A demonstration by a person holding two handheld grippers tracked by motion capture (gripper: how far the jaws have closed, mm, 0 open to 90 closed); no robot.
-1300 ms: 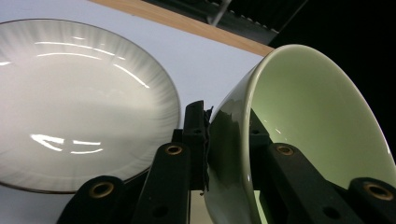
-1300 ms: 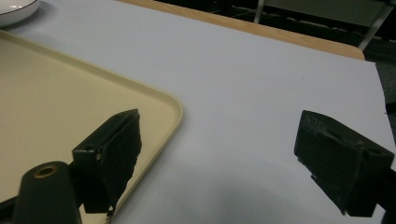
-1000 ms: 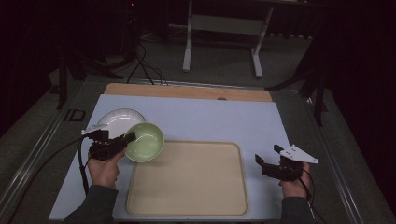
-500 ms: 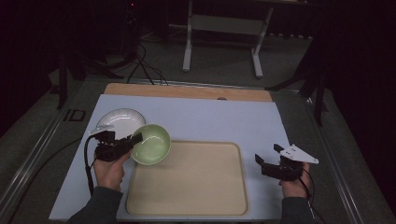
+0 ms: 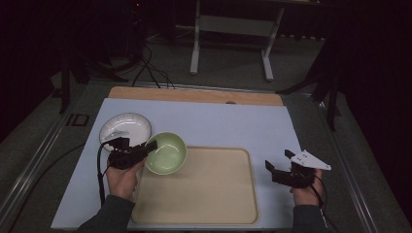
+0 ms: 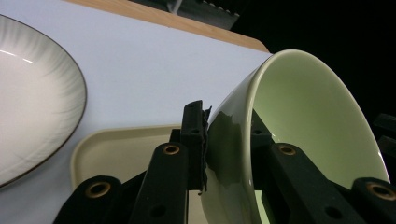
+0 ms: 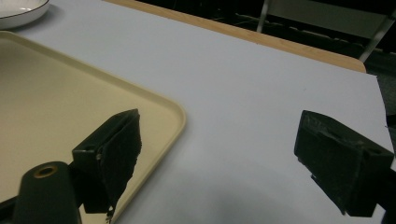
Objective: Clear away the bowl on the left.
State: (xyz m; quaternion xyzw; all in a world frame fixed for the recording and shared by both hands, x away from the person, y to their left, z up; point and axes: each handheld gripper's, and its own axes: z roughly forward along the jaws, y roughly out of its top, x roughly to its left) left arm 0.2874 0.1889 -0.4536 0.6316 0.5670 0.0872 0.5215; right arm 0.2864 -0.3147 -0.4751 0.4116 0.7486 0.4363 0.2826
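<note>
A pale green bowl [image 5: 167, 153] hangs tilted over the far left corner of a beige tray [image 5: 209, 194]. My left gripper [image 5: 148, 145] is shut on its rim. In the left gripper view one pad presses the outer wall of the bowl [image 6: 303, 116] and the other jaw reaches inside, so the left gripper [image 6: 229, 130] clamps the wall. My right gripper [image 5: 278, 160] hovers open just off the tray's right edge, with nothing between its jaws. The right gripper [image 7: 224, 144] faces bare white table beside the tray [image 7: 56, 93].
A white plate [image 5: 125, 127] with a dark rim lies on the white mat, up and left of the bowl; it shows as the plate [image 6: 32, 93] in the left gripper view. A wooden strip [image 5: 194, 95] runs along the table's far edge.
My left gripper has carried the green bowl to the right, off the plate and over the tray's corner, so the plate is uncovered. The right gripper has stayed still.
</note>
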